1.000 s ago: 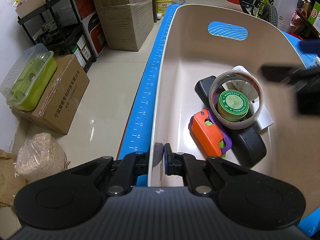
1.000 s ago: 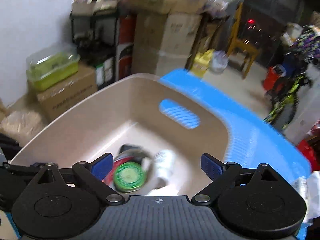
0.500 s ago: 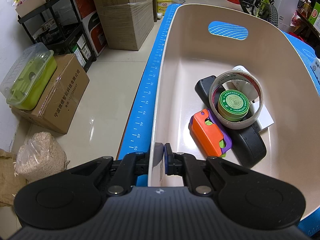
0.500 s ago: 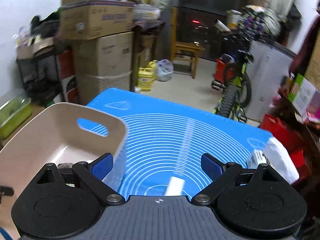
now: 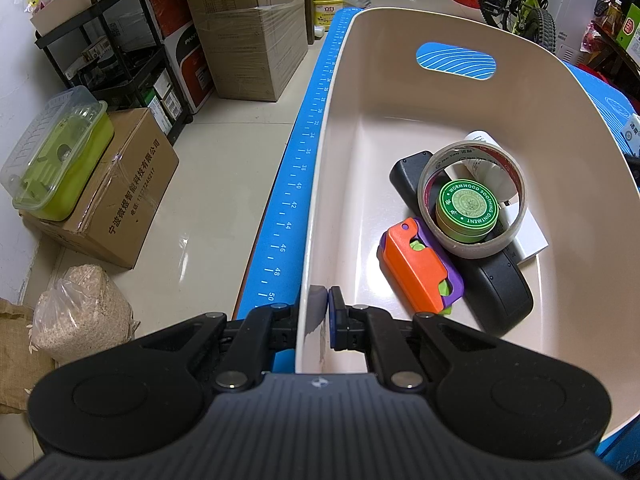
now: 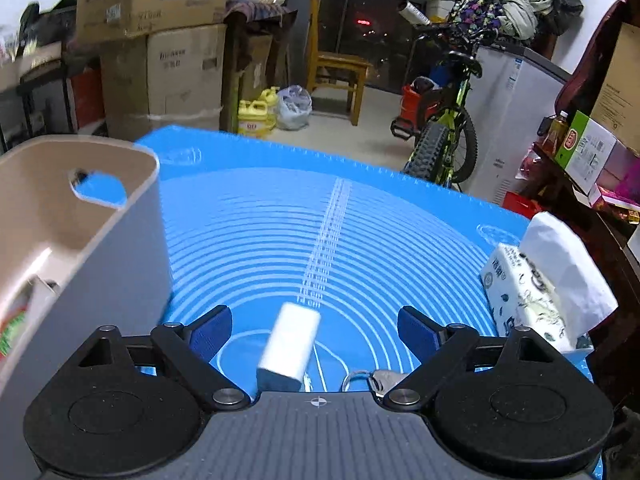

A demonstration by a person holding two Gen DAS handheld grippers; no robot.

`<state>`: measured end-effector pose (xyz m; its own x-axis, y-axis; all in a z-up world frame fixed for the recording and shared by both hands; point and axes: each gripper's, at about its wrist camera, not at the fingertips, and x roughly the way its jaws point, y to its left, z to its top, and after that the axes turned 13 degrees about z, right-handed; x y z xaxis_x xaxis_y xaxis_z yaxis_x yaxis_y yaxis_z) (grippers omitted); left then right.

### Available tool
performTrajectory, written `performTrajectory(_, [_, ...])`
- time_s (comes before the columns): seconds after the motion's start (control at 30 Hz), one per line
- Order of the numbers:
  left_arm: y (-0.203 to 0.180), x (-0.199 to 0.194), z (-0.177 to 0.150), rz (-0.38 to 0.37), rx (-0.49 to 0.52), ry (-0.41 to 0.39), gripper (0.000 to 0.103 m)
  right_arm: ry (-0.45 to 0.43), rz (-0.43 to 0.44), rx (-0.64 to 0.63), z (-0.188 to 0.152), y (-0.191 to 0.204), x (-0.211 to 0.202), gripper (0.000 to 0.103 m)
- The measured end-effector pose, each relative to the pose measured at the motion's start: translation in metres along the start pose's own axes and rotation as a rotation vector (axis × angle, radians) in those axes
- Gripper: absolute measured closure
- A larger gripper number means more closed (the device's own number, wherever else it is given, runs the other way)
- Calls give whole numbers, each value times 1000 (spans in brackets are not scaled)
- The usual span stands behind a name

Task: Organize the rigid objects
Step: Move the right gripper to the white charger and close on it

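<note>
Left hand-held gripper (image 5: pixel 322 312) clamped shut on the near wall of the beige bin (image 5: pixel 532 92). Inside the bin: tape roll (image 5: pixel 472 200) ringing a green tin (image 5: pixel 466 210), orange folding knife (image 5: pixel 416 270), black case (image 5: pixel 500 292). Right hand-held gripper (image 6: pixel 314 330) wide open, jaws just narrowing slightly, over a white block (image 6: pixel 290 346) on the blue mat (image 6: pixel 280 220), not touching it; keys (image 6: pixel 376 378) beside, tissue pack (image 6: pixel 532 292) near the right edge.

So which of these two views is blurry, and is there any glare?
Right wrist view: motion smear on the beige bin, the white block and the background boxes. Left wrist view: sharp, ointment tin lettering readable, a small glare spot on the floor tiles, straight edges bowed by the fisheye.
</note>
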<state>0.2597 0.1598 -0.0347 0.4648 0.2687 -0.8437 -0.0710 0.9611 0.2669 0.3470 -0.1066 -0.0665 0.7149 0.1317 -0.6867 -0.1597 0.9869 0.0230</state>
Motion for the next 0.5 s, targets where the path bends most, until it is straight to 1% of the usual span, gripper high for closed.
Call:
performTrajectory(0.13, [0,-1,1,2,3,-1,92,41,-3,29,-5,-4,15,16])
performTrajectory(0.23, [0,-1,1,1,3,-1,92,66,-4,42,-10,-4,24,21])
performTrajectory(0.3, [-1,-1,1,2,3,-1,92,81,-6,49,-13,-5,30,27])
performTrajectory(0.43, [-1,-1,2,4,6,-1,92,90,3,72,-17,-9,35,30])
performTrajectory(0.5, [-1,-1,2,4,6,-1,92,93,14,81,-20,-7,37,38])
